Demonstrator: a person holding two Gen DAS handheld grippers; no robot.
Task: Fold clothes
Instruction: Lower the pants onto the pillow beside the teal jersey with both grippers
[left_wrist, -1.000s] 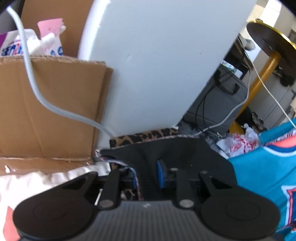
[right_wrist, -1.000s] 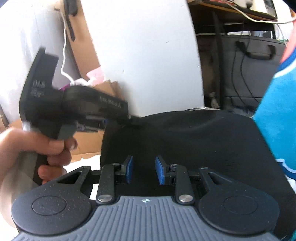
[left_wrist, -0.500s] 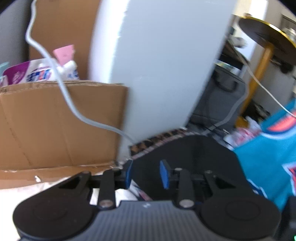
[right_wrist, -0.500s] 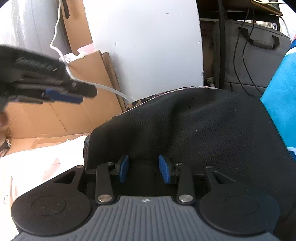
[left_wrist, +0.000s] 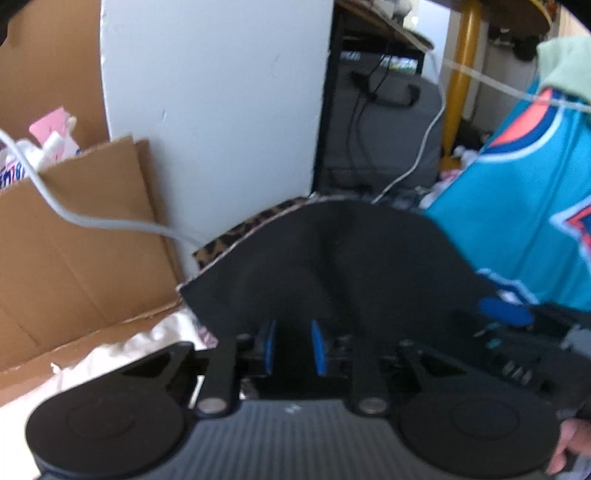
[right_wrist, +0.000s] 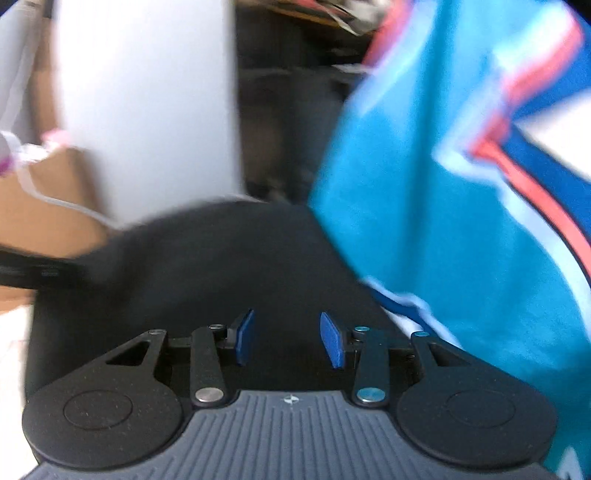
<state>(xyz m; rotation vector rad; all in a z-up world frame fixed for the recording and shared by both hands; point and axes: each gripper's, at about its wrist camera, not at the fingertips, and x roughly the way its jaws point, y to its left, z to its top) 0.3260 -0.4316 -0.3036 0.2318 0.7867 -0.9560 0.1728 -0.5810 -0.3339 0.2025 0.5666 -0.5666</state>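
Observation:
A black garment (left_wrist: 332, 266) with a leopard-print lining (left_wrist: 236, 240) along its far edge lies spread in front of both grippers. My left gripper (left_wrist: 291, 345) is open, its blue pads (left_wrist: 266, 345) apart over the near edge of the black fabric. In the right wrist view the same black garment (right_wrist: 203, 266) fills the middle, and my right gripper (right_wrist: 289, 338) is open above it. A teal jersey (right_wrist: 424, 184) with orange and blue trim overlaps the garment's right side. The left wrist view shows the jersey (left_wrist: 517, 203) and the right gripper (left_wrist: 517, 332) at the right edge.
A cardboard box (left_wrist: 74, 240) stands at the left, with a white cable (left_wrist: 110, 221) draped across it. Behind are a white panel (left_wrist: 214, 110), a grey bag (left_wrist: 384, 129) and a yellow post (left_wrist: 458, 74). White bedding (left_wrist: 129, 350) lies lower left. A hand (left_wrist: 569, 443) shows bottom right.
The left gripper, shut on the black garment's edge a second ago, has let go and opened. Both views have swung to the right, and the teal jersey now fills much more of the right view.

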